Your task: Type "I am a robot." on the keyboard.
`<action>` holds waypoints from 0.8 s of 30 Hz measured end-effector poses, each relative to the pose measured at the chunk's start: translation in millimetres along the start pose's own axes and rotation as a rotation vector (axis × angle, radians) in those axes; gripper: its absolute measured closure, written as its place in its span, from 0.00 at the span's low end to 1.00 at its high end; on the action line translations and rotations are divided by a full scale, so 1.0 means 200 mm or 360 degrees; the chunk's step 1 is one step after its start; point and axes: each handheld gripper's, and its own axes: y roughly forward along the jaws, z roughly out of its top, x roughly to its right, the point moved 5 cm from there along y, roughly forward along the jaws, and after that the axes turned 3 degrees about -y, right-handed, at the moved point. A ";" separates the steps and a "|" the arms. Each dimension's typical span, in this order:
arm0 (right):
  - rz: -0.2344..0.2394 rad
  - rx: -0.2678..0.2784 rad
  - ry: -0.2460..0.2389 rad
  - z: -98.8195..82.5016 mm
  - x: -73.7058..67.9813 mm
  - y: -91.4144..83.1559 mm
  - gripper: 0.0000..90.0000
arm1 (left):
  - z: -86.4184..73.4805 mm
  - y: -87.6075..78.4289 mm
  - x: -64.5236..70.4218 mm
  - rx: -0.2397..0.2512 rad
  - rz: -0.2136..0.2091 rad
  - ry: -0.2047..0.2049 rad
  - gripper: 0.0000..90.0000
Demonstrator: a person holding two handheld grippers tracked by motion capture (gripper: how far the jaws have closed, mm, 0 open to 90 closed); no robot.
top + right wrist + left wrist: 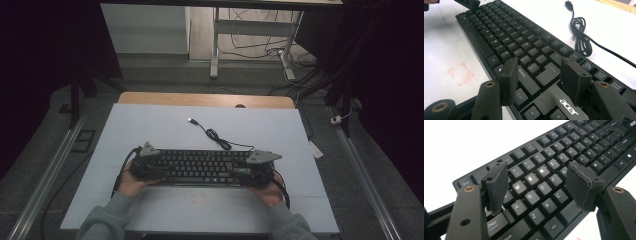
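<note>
The keyboard (202, 166) is laid flat across the near middle of the desk (150, 125), its long side running left to right, so that each end can be reached by one hand. It is black, full-sized, with low dark keycaps bearing pale letters, and a white brand name is printed on the bare strip between the main keys and the arrow keys. Its cable (220, 140) is led away from the far right edge and is gathered into a loose coil, with the plug (192, 120) left free on the desk farther off, so the keyboard is not connected to anything.

The left hand-held gripper (159, 166) is held over the left end of the keyboard; in the left gripper view its jaws are spread wide above the letter keys, and nothing is pinched between them. The right hand-held gripper (242, 170) is held over the right end; in the right gripper view its jaws are parted above the enter and shift keys, with nothing clasped. Both seem placed for pressing keys or taking hold of the ends.

A faint red square (460, 73) is marked on the desk just near of the keyboard.
</note>
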 end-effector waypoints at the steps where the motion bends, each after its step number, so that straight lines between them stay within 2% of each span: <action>1: 0.0004 -0.0004 -0.0006 0.00 0.00 0.00 0.54 | 0.00 0.00 0.01 0.0006 -0.0004 0.0005 0.39; 6: 0.0003 -0.0019 -0.0016 0.00 0.00 0.01 0.54 | 0.01 0.01 0.04 0.0021 -0.0044 0.0000 0.42; 9: 0.0003 -0.0023 -0.0016 0.00 0.00 0.01 0.54 | 0.01 0.01 0.07 0.0028 -0.0085 0.0016 0.48; 13: 0.0014 -0.0027 -0.0016 -0.01 0.00 0.02 0.54 | 0.01 0.02 0.10 0.0029 -0.0137 0.0060 0.65; 16: 0.0022 -0.0034 -0.0018 -0.01 -0.01 0.02 0.54 | 0.00 0.05 0.13 0.0000 -0.0140 0.0119 0.80; 19: 0.0023 -0.0043 -0.0029 -0.01 -0.01 0.03 0.54 | 0.00 0.07 0.15 -0.0014 -0.0163 0.0150 0.95; 20: 0.0025 -0.0046 -0.0032 -0.01 -0.01 0.03 0.54 | 0.00 0.08 0.16 -0.0020 -0.0170 0.0158 0.98; 24: 0.0030 -0.0057 -0.0033 -0.01 -0.01 0.03 0.54 | 0.00 0.10 0.17 -0.0035 -0.0181 0.0159 0.99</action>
